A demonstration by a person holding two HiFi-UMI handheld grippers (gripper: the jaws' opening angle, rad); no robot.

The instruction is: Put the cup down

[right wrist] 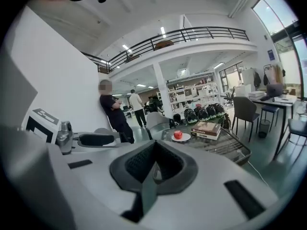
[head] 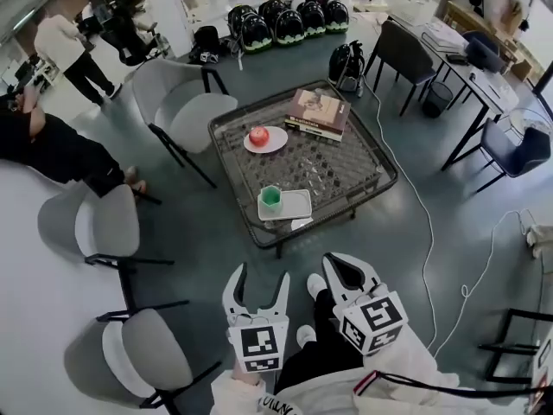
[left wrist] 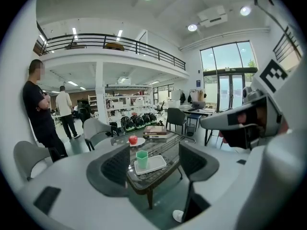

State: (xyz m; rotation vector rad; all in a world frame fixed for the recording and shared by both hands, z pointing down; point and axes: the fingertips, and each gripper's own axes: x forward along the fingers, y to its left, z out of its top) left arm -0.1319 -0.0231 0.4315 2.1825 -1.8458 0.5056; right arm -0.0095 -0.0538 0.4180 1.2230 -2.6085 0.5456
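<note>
1. Already the small green plastic cup [head: 270, 198] stands upright on the white rectangular tray [head: 296, 206], on the glass-topped table [head: 344, 168]; the placing looks done.
2. Left gripper [left wrist: 154, 163] gapes empty; right gripper [right wrist: 154, 166] is pressed together on nothing.

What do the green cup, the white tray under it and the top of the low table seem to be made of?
Green cup: probably plastic with a matte finish; the colour is even and shows no glare.
White tray: plastic or glazed ceramic, smooth; the look leaves it open.
Table top: seemingly clear glass over a dark metal wire grid; the floor shows through it.
</note>
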